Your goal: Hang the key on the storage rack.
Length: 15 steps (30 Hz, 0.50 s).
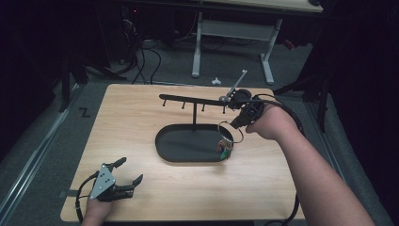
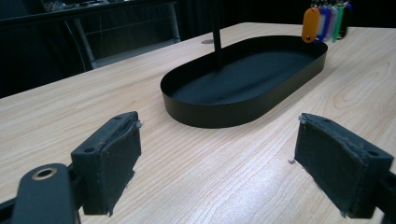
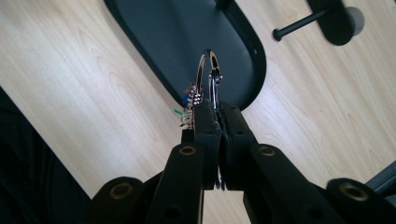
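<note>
The tray (image 1: 188, 157) sits mid-worktop (image 1: 141, 122) — key ring (image 1: 227, 136) at its 3 o'clock rim, left gripper (image 1: 123, 173) at 7 o'clock.

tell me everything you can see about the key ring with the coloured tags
The key ring is a thin, shiny metal loop with a bunch of small plastic tags hanging from it: orange, blue, white and green show. The right tool is shut on the loop, holding it upright in the air, so the tags dangle over the right end of the black oval tray. Whether the tags brush the tray's rim cannot be told. It hangs just below the black hook bar, not yet on a peg.
</note>
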{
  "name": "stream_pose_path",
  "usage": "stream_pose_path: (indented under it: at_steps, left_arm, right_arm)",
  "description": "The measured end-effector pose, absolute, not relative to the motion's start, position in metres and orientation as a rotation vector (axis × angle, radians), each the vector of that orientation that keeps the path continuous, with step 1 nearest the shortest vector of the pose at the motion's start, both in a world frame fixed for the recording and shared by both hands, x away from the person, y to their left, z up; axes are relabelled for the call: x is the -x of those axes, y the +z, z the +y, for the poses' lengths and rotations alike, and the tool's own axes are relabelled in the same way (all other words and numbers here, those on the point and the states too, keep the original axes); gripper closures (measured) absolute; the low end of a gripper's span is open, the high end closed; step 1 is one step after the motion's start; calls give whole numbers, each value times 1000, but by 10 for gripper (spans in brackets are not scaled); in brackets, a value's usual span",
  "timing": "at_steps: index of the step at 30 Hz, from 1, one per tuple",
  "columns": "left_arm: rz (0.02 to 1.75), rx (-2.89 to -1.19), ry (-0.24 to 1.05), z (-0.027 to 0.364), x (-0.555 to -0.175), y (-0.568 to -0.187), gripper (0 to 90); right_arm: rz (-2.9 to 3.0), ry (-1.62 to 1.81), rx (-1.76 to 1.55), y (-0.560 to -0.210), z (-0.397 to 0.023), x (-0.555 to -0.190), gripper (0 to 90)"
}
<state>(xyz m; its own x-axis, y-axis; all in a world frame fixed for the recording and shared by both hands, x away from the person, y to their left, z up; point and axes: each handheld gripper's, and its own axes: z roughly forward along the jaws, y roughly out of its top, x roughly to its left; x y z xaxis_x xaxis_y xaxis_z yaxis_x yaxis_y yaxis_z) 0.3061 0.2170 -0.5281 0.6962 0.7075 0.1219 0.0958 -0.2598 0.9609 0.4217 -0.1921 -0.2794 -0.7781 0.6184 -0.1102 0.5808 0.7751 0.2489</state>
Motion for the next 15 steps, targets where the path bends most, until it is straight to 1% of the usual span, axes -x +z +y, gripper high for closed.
stream_pose_path:
  at_steps: [8,15]
  left_arm:
    - [643,-1758,664,217,-306,-528,150]
    - [640,-1756,664,218,-306,-528,150]
  right_arm:
    - [2767,346,-964,-276,-190,-436,878]
    - [2763,353,-990,-285,-189,-454,877]
